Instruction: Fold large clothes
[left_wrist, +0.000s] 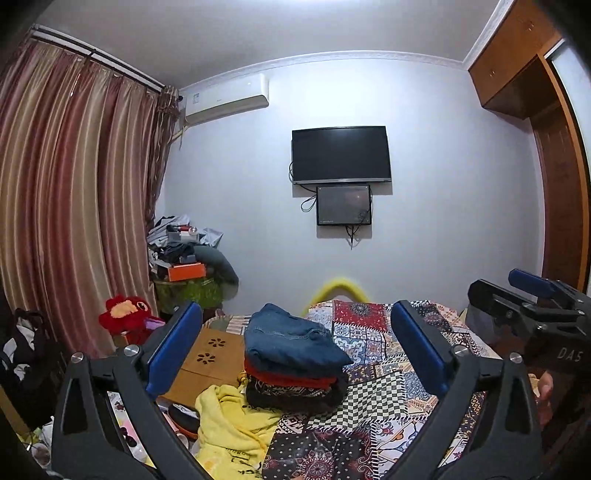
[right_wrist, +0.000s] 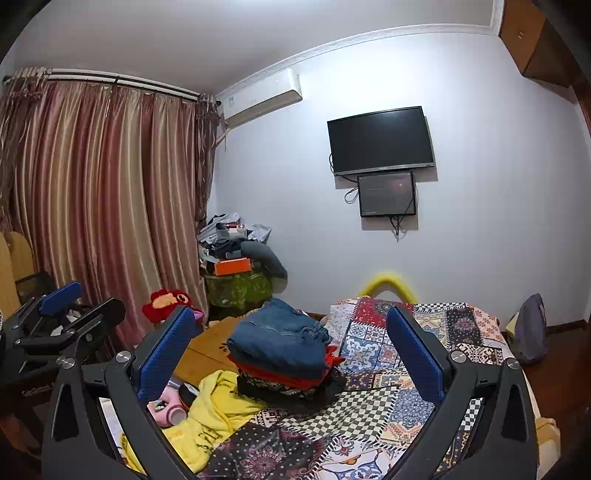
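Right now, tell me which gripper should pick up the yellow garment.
Left, probably. The yellow garment lies low-left on the bed beside the folded stack, nearer the open left gripper than the open right gripper.

Bare patchwork bedspread (left_wrist: 373, 402) lies open ahead; folded stack (left_wrist: 295, 354) and yellow garment (left_wrist: 229, 421) crowd its left.

Denim jeans (left_wrist: 295, 338) on a matt cotton patchwork bedspread (left_wrist: 373, 402)
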